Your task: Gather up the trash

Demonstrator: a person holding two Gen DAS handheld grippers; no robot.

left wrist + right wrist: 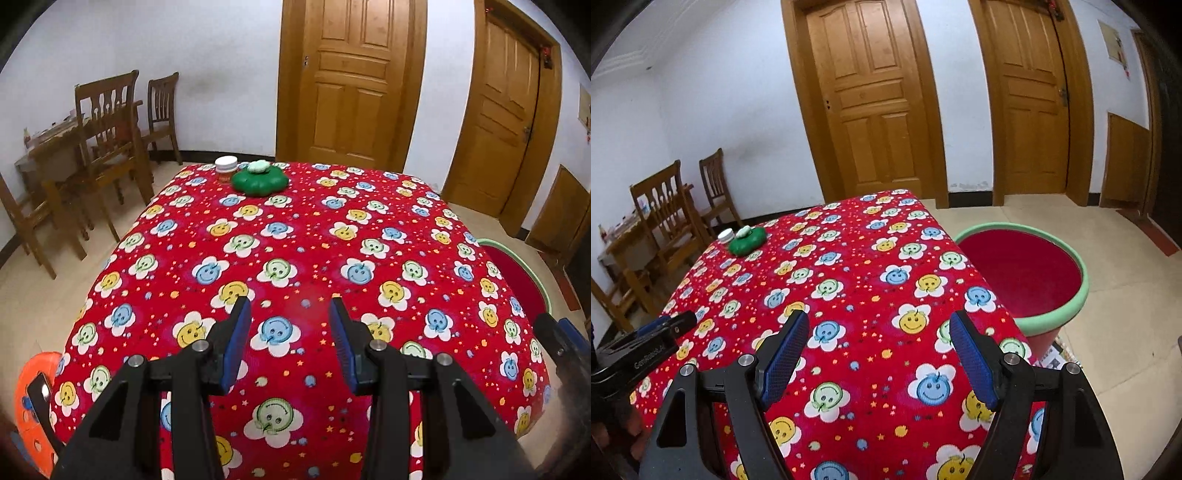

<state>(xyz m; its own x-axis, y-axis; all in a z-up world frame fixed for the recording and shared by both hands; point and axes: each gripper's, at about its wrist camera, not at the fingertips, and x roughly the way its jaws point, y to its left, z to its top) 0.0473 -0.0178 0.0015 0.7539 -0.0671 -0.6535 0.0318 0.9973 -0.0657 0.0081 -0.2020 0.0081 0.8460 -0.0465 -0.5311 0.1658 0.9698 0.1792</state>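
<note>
A table with a red smiley-flower cloth (295, 236) fills both views (849, 280). At its far left corner lie a green flower-shaped object (260, 181) with a pale green piece (258, 167) on top, and a white-lidded jar (226, 168) beside it; they also show in the right wrist view (747, 240), (725, 235). A red bin with a green rim (1023, 273) stands on the floor right of the table, partly seen in the left wrist view (517, 273). My left gripper (290, 306) is open and empty above the near cloth. My right gripper (879, 321) is open and empty.
Wooden chairs (107, 147) and a wooden table stand at the left wall. Two wooden doors (351, 77) are behind the table. An orange object (33, 398) sits low at the left. The other gripper shows at each view's edge (653, 332).
</note>
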